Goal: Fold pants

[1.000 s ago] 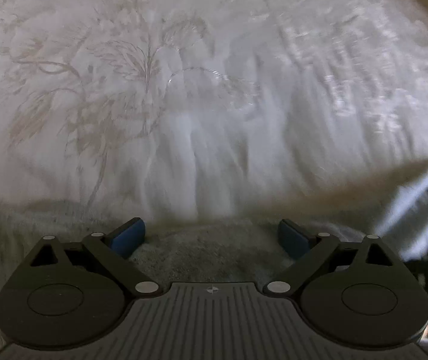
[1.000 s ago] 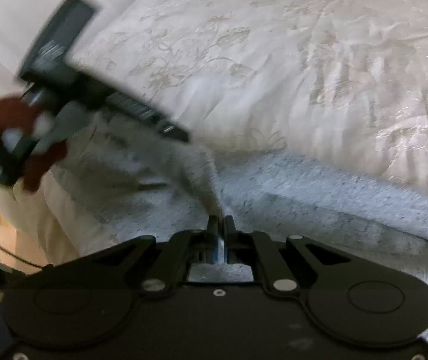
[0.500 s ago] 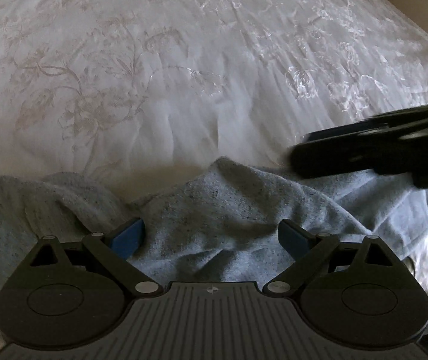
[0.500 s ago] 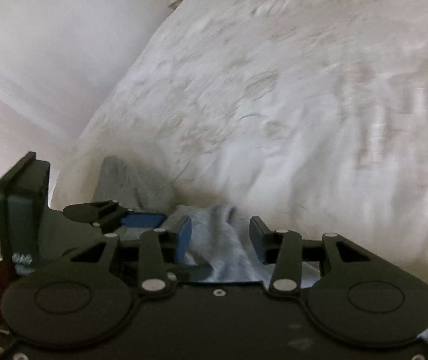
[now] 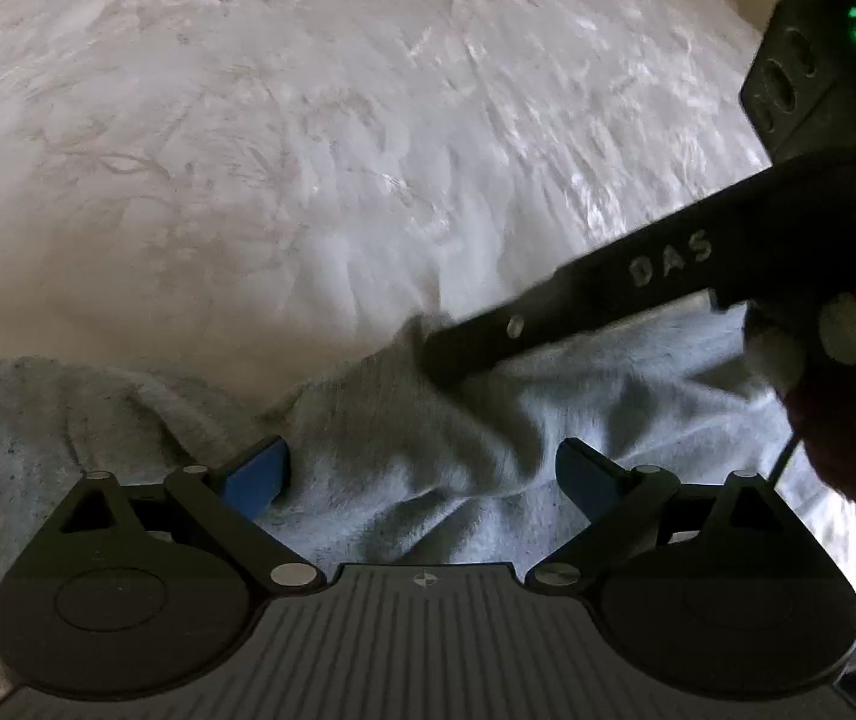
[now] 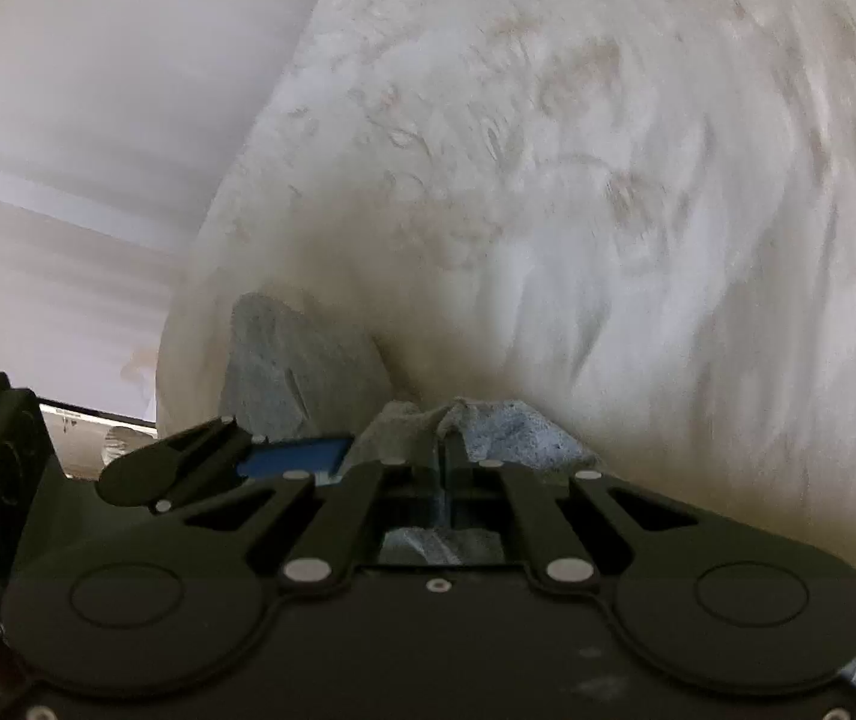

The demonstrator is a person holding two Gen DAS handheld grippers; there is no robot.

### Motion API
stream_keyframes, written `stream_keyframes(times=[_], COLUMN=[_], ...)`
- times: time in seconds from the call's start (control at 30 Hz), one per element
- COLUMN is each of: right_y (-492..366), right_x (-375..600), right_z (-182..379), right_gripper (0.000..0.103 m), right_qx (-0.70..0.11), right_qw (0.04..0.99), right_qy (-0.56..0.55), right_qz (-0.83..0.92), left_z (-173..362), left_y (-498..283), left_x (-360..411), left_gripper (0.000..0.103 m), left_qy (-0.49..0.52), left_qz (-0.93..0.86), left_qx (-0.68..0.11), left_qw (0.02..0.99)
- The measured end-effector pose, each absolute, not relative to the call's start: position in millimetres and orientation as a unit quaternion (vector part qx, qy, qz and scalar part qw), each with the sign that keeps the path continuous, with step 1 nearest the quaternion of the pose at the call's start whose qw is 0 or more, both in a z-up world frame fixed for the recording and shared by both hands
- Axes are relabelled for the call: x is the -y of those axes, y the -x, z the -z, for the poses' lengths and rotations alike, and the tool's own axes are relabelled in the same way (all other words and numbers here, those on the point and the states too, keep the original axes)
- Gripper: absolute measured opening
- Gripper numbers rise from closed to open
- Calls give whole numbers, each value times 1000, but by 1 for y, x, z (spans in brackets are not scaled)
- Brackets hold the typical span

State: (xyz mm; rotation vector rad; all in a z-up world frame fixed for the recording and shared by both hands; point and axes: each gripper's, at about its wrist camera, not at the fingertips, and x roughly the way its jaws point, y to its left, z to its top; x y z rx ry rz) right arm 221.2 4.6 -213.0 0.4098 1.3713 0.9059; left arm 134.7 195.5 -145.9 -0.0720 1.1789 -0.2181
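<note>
The right gripper (image 6: 445,450) has just closed its fingers on a bunch of the gray pants (image 5: 428,450). The left gripper (image 5: 422,471) is open over them. They lie crumpled on the white bed (image 5: 308,150), so I think the folding is only starting; next, lift and spread them flat.

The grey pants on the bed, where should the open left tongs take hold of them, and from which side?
Probably the raised ridge of cloth in the grey pants, which lies between the open left tongs. Come straight down from above: the ridge stands proud of the bedspread, so the pads can pinch across it. The right tongs are shut on a fold further along, so stay clear of that.
</note>
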Motion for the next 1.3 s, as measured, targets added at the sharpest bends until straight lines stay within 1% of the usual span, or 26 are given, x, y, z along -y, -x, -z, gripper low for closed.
stream_keyframes(times=[0.1,0.23,0.4,0.57,0.63,0.67,0.8,0.9,1.0,1.03,1.07,1.1,1.2,1.3], right_y=[-228,-253,-274,-288,-290,-288,-281,-264,-241,-235,-228,-223,-209,-201], right_x=[-7,-16,-18,-38,-40,-36,-15,-7,-3,-1,-1,-1,-8,-12], right_z=[193,175,181,209,218,218,197,186,181,180,179,180,186,201], right_gripper=[3,2,2,2,8,12,12,12,12,12,12,12,13,16], right_qx=[-569,-515,-514,-546,-558,-553,-524,-515,-512,-514,-516,-518,-524,-535], right_qw=[707,765,780,768,767,773,793,795,795,794,793,791,788,790], right_qy=[-137,-97,-73,-33,-24,-32,-78,-73,-59,-57,-53,-49,-32,-10], right_qz=[-398,-374,-349,-332,-316,-309,-302,-313,-320,-320,-320,-321,-323,-301], left_z=[150,171,191,190,175,165,139,153,176,183,187,188,185,183], left_y=[-133,-127,-112,-113,-118,-122,-149,-170,-187,-191,-194,-197,-201,-197], left_x=[-203,-212,-211,-203,-207,-211,-238,-262,-271,-277,-284,-286,-276,-279], left_gripper=[96,96,97,97,96,97,97,97,96,95,95,95,95,95], left_qy=[37,47,14,1,23,34,71,99,15,11,30,38,20,38], left_qz=[95,80,61,69,77,78,45,10,-48,-59,-56,-57,-62,-78], left_qx=[-561,-594,-624,-630,-619,-606,-560,-562,-578,-584,-586,-585,-587,-579], left_qw=[822,799,779,773,781,791,824,821,814,810,808,808,807,811])
